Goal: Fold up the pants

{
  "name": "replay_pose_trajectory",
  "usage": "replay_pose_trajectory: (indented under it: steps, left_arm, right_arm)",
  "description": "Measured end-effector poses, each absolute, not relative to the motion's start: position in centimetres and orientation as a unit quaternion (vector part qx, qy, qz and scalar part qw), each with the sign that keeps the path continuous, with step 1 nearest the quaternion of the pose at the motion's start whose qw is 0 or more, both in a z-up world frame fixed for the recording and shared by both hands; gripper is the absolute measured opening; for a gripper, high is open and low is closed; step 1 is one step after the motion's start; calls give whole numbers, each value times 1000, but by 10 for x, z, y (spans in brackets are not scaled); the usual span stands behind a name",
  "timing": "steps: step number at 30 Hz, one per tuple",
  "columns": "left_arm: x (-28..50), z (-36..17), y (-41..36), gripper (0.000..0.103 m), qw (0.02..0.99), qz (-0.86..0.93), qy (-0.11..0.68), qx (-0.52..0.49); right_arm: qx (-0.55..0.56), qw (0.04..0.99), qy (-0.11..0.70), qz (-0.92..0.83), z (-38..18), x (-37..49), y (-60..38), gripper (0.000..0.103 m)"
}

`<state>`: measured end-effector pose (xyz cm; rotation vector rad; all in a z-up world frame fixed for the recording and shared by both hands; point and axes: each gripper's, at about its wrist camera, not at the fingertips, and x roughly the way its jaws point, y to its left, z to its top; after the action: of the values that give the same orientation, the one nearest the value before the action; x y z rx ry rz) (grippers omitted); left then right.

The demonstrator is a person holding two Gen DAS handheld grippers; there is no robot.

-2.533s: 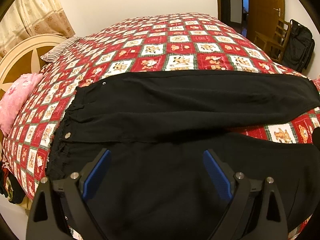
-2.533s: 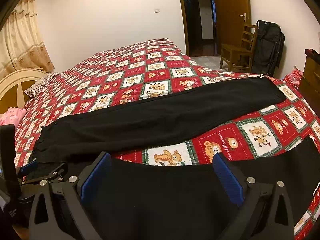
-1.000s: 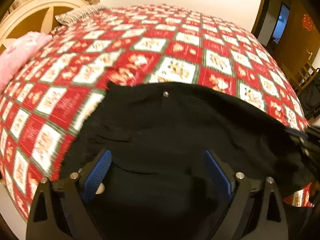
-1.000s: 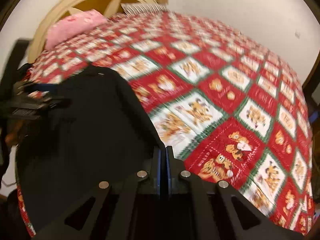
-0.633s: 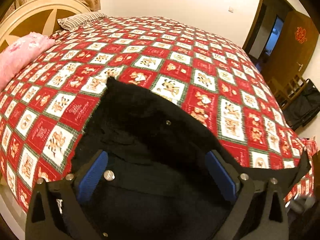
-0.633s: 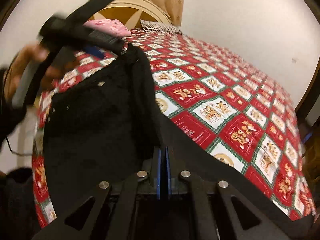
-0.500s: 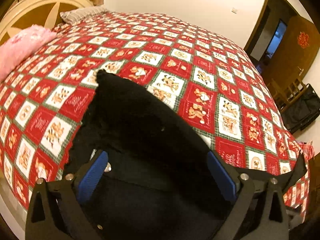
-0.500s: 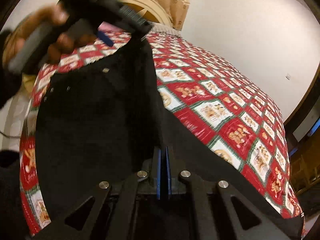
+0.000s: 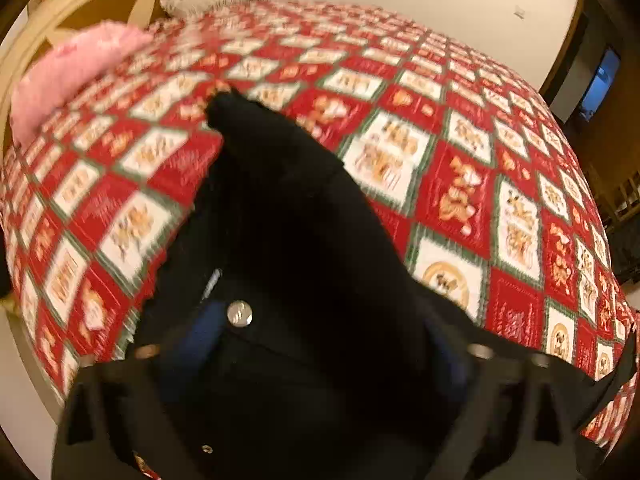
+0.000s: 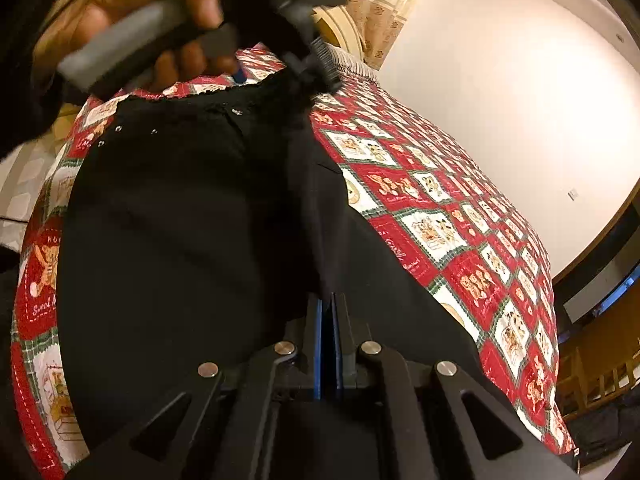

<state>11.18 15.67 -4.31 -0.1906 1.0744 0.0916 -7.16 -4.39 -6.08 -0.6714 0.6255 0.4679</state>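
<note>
Pinching a fold of the black cotton pants (image 10: 168,216) in my right claw (image 10: 328,308), I am keeping its blue pads pressed together on the cloth, just as they were a moment ago. The pants are lying along the near edge of the bed's red, white and green bear-print quilt (image 9: 460,184), their waistband with its silver snap button (image 9: 239,313) now bunched up under my left claw (image 9: 320,344). That claw's jaws have just been closing in from their widest, with the dark fabric between the blue pads, though they are standing apart and I cannot tell whether they are touching it. Two and a half seconds ago both legs were lying spread flat across the quilt; now one raised ridge of cloth is running between my claws. My left hand (image 10: 132,20) is showing blurred above the waistband.
</note>
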Motion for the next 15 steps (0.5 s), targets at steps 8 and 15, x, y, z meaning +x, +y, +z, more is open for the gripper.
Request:
replay_pose_trajectory:
  steps: [8,15]
  left_arm:
    - [82,-40,182,24,849,-63,482,-208]
    - [15,-11,194,22,876,-92,433,-193]
  right_arm:
    - [-302,884,280,222,-20,-89,-51,4]
    - [-332,873,271,233,-9,-148,-39,4]
